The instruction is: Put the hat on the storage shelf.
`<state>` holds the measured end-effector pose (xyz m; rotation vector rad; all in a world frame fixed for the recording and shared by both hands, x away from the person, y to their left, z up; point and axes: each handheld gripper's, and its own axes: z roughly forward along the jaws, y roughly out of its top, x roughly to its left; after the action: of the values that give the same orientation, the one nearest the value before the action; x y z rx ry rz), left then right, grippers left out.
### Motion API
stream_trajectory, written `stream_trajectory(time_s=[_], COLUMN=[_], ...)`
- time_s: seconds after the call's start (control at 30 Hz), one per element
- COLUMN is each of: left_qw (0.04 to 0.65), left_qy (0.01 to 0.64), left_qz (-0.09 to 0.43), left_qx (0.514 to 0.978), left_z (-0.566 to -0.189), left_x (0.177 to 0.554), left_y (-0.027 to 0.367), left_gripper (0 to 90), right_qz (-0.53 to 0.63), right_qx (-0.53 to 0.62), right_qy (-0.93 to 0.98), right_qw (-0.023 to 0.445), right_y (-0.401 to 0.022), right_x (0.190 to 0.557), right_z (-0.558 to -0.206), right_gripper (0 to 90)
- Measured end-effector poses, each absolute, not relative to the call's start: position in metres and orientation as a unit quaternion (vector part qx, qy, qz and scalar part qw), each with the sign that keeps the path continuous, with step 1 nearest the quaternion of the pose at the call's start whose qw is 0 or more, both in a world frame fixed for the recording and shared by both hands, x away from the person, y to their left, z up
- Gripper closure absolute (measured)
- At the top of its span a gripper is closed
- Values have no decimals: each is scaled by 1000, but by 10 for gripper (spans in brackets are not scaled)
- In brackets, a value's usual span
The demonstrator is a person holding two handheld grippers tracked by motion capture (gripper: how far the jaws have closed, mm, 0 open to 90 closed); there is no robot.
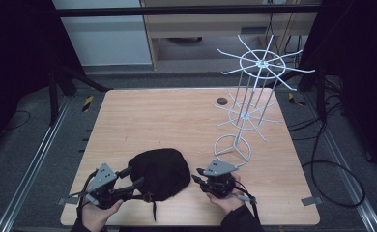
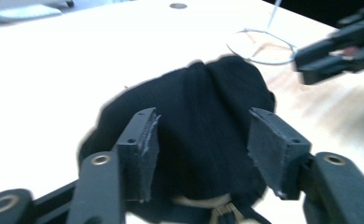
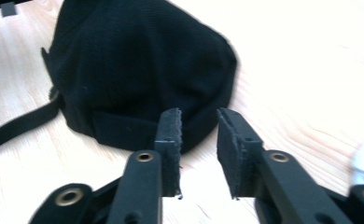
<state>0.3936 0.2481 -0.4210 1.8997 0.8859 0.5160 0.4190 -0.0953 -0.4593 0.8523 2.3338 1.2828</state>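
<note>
Black cap (image 1: 158,172) lies flat on the wooden surface (image 1: 167,121) near the front edge, strap trailing toward the person, between both grippers. Left gripper (image 1: 134,177) sits at its left edge, jaws wide, straddling the fabric without pinching it (pads clear in the left gripper view). Right gripper (image 1: 197,176) is just off the right edge, jaws narrowly parted, nothing between them. White wire rack (image 1: 254,96) stands behind on the right, empty hooks; probably where the cap is meant to hang.
</note>
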Motion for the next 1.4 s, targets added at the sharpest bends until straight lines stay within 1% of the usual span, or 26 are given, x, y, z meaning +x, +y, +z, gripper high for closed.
stream_trajectory(time_s=[0.03,0.1,0.23,0.27,0.33,0.47,0.5,0.53,0.63,0.67,0.77,0.8,0.83,0.87,0.9,0.93,0.97,1.03,1.17,1.4], left_qw=[467,463,446,440,436,422,423,419,418,418,416,412,409,400,400,396,399,404,434,477], left_qy=[360,358,346,339,336,326,326,326,322,325,334,337,338,340,340,341,341,340,342,352], left_qz=[214,215,206,201,196,170,160,158,151,149,137,131,126,124,124,123,120,119,119,145], left_qx=[779,782,799,807,812,828,831,832,836,835,835,836,838,842,842,844,843,841,825,792], left_z=[-416,-415,-415,-417,-420,-432,-436,-438,-440,-440,-441,-442,-443,-445,-445,-446,-445,-444,-436,-421], left_x=[407,412,439,446,450,459,460,461,460,460,460,460,461,460,460,459,458,457,451,441], left_y=[245,243,236,234,233,229,228,228,229,230,231,231,231,229,229,228,228,228,228,225], left_gripper=[378,350,317,302,297,282,307,317,429,429,606,606,655,744,770,770,833,861,873,877], right_qz=[455,458,463,466,466,464,458,457,455,452,448,445,439,434,434,433,430,428,424,421], right_qx=[305,309,326,335,338,362,380,387,407,416,439,441,446,453,453,456,461,466,476,488], right_qy=[816,813,800,793,791,774,765,760,749,743,732,732,732,729,729,728,726,723,717,707], right_qw=[181,185,200,204,207,231,247,252,260,265,266,268,270,272,272,273,275,278,281,292], right_y=[-108,-114,-140,-153,-158,-186,-198,-203,-214,-219,-232,-234,-236,-241,-241,-243,-247,-250,-256,-265], right_x=[416,415,408,403,402,394,394,394,396,398,402,404,405,407,407,408,409,410,412,412], right_z=[-457,-456,-452,-452,-452,-452,-454,-454,-456,-457,-462,-464,-465,-467,-467,-468,-469,-470,-473,-474], right_gripper=[651,642,612,601,595,569,542,538,519,515,507,506,504,503,503,503,502,499,494,470])
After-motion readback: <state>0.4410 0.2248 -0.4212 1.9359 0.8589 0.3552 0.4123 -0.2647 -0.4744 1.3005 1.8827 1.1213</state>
